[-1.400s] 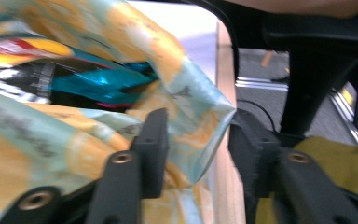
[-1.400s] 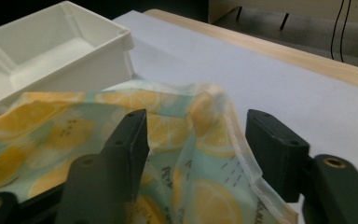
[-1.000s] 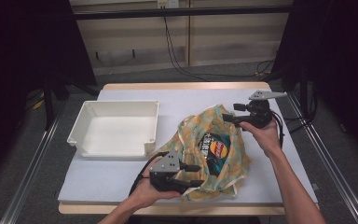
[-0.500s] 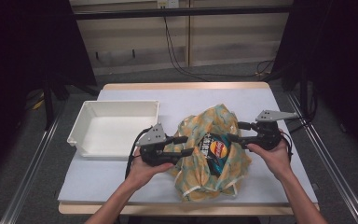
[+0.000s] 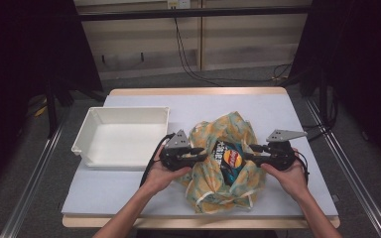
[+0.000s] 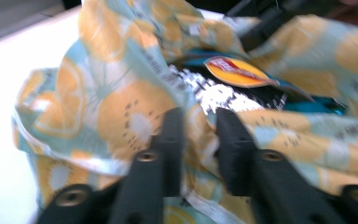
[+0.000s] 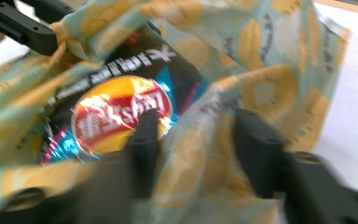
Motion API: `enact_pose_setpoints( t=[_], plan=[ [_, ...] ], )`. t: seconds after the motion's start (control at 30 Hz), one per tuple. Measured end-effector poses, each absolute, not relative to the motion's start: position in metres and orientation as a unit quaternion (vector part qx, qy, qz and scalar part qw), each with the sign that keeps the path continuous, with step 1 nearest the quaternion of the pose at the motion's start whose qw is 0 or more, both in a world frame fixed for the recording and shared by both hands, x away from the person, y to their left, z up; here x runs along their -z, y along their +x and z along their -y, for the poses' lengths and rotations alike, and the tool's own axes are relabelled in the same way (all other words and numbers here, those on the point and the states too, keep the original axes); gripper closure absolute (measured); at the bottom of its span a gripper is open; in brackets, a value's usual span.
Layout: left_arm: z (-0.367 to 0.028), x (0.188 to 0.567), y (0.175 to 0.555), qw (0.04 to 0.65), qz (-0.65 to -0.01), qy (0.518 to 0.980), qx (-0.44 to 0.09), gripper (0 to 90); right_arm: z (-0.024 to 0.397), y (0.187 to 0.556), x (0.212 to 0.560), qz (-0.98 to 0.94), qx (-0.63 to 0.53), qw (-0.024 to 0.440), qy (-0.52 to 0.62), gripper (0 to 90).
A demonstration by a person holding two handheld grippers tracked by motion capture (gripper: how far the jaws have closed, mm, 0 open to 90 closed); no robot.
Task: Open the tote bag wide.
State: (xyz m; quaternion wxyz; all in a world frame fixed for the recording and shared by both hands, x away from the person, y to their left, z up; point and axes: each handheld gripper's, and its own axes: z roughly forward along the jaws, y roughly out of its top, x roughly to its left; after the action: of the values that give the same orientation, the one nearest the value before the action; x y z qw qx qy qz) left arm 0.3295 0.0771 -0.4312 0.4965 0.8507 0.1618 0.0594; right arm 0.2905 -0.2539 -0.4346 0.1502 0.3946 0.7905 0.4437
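Both hand-held grippers (image 5: 228, 154) newly inward, fabric bag (image 5: 206, 176) between

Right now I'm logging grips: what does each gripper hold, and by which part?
The left gripper pinches the lemon-print cloth bag at one edge of its opening; the right gripper has the opposite edge between its jaws. A chip packet sits inside.

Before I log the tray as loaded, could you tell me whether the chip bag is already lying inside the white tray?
No, the chip bag sits inside the open fruit-print cloth bag on the table, beside the white tray.
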Motion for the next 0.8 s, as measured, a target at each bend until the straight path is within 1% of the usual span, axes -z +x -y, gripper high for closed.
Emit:
enact_pose_setpoints(
  t=[0.03, 0.07, 0.1, 0.13, 0.2, 0.33, 0.5, 0.8],
  plan=[
    [-0.079, 0.432, 0.329, 0.492, -0.161, 0.854, -0.06, 79.7, 0.256, 0.29, 0.435, -0.789, -0.444, 0.151, 0.397, 70.8],
    [-0.081, 0.432, 0.329, 0.493, -0.161, 0.853, -0.058, 84.2, 0.259, 0.288, 0.435, -0.79, -0.443, 0.153, 0.396, 79.6],
    [-0.083, 0.432, 0.329, 0.492, -0.163, 0.853, -0.057, 85.9, 0.262, 0.287, 0.435, -0.788, -0.445, 0.154, 0.396, 85.3],
    [-0.085, 0.433, 0.329, 0.491, -0.16, 0.855, -0.054, 87.1, 0.264, 0.285, 0.435, -0.787, -0.448, 0.152, 0.397, 88.6],
    [-0.089, 0.434, 0.328, 0.49, -0.162, 0.855, -0.05, 87.8, 0.268, 0.283, 0.435, -0.785, -0.448, 0.155, 0.4, 89.9],
    [-0.094, 0.438, 0.325, 0.484, -0.167, 0.857, -0.048, 88.5, 0.279, 0.276, 0.435, -0.78, -0.446, 0.173, 0.403, 90.0],
    [-0.099, 0.44, 0.324, 0.476, -0.168, 0.862, -0.043, 88.6, 0.291, 0.275, 0.438, -0.773, -0.444, 0.18, 0.416, 90.0],
    [-0.096, 0.452, 0.317, 0.45, -0.153, 0.879, -0.022, 88.6, 0.306, 0.271, 0.451, -0.769, -0.425, 0.191, 0.438, 90.0]
  ],
)
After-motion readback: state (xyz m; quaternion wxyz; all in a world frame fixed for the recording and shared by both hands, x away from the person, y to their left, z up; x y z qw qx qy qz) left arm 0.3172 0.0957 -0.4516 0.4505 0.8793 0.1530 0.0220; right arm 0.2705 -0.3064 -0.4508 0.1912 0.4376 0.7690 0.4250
